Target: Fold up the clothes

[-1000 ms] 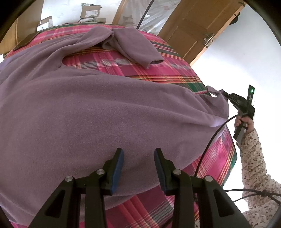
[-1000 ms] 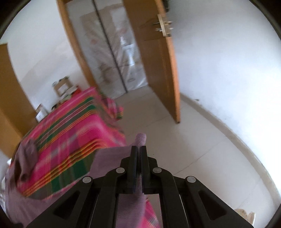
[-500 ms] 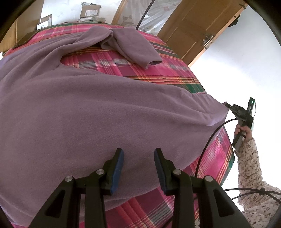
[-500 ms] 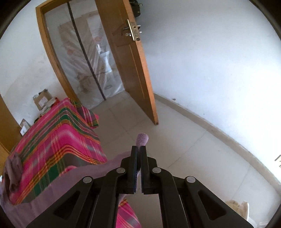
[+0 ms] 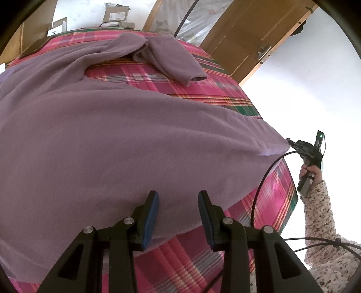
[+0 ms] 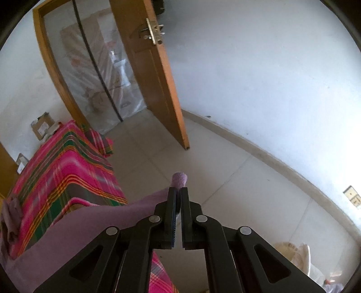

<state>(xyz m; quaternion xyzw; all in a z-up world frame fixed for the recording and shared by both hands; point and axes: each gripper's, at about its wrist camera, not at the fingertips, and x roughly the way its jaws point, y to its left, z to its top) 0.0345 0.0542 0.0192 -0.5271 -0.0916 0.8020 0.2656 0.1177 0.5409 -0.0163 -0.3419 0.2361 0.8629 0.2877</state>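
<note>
A large purple fleece garment (image 5: 126, 144) lies spread over a table with a pink plaid cloth (image 5: 266, 202). One sleeve (image 5: 173, 60) lies folded at the far end. My left gripper (image 5: 178, 202) is open and empty, just above the garment's near hem. My right gripper (image 6: 178, 191) is shut on the garment's corner (image 6: 179, 179) and holds it stretched out past the table's right edge; it also shows in the left wrist view (image 5: 293, 143), where the fabric is pulled taut.
An open wooden door (image 6: 153, 74) and a plastic-covered doorway (image 6: 99, 67) stand beyond the table. Cardboard boxes (image 5: 116, 14) sit at the far end. Tiled floor (image 6: 225, 162) and a white wall lie to the right. Cables (image 5: 266, 178) hang near the table's right edge.
My right gripper has pulled the garment's corner outward and down past the table's right edge, drawing the fabric taut. My left gripper has stayed open over the hem.
</note>
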